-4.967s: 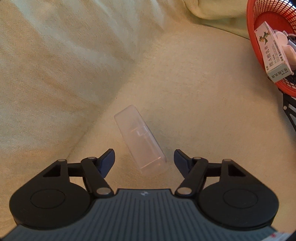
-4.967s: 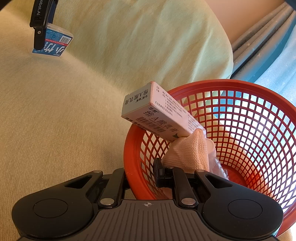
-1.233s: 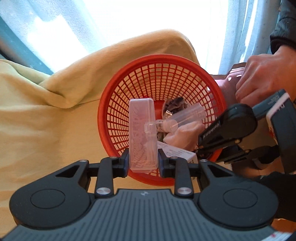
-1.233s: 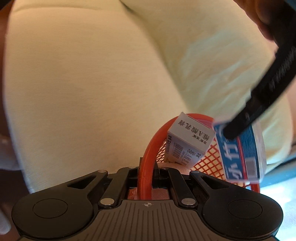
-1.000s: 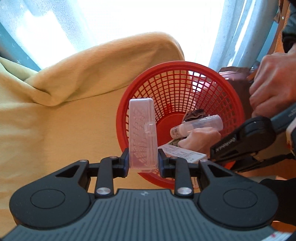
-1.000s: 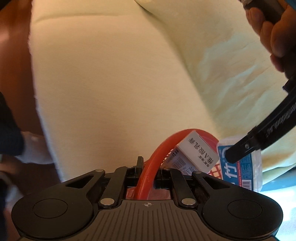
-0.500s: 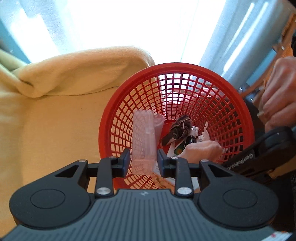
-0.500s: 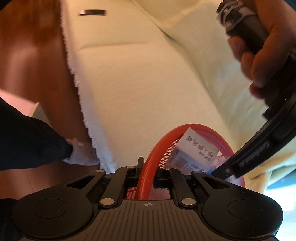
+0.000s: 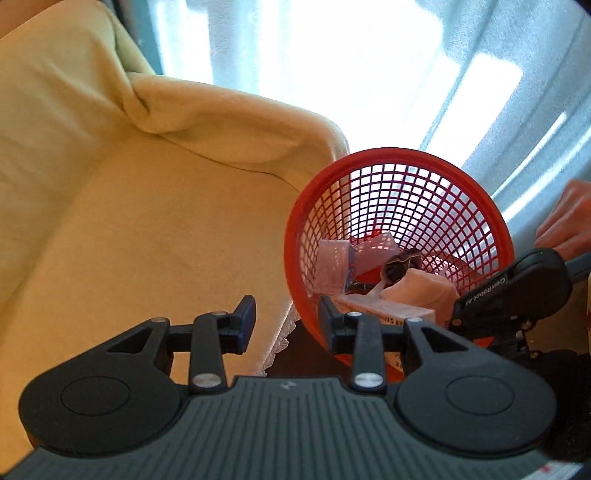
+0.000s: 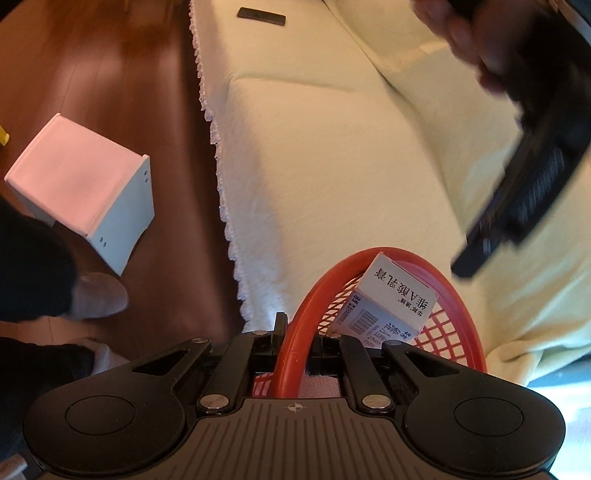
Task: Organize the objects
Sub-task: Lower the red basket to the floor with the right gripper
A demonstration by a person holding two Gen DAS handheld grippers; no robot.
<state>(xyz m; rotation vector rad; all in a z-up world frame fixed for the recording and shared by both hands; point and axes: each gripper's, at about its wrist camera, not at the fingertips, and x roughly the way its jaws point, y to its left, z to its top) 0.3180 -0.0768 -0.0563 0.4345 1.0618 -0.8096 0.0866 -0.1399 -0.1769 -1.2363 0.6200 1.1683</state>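
Observation:
My left gripper [image 9: 287,325] hangs over the sofa edge, just left of the red mesh basket [image 9: 399,153]. Its jaws are opening and nothing is between them. The clear plastic case [image 9: 330,267] leans inside the basket beside a white medicine box [image 9: 384,312], a pink cloth [image 9: 421,288] and a dark item. My right gripper [image 10: 295,347] is shut on the basket's rim [image 10: 304,314] and holds the basket tilted above the sofa's corner. The white box [image 10: 391,306] sticks up in it. The left gripper [image 10: 469,266] shows blurred at the upper right.
The cream sofa cover [image 10: 332,166] has a lace edge over a brown wooden floor. A white stool [image 10: 85,192] and a slippered foot [image 10: 96,295] are on the floor. A dark flat object [image 10: 261,16] lies far on the seat. Bright curtains [image 9: 332,74] hang behind.
The left gripper let go of the clear case, which now lies in the basket, and drew back to the left. The right gripper carried the basket out past the sofa's edge.

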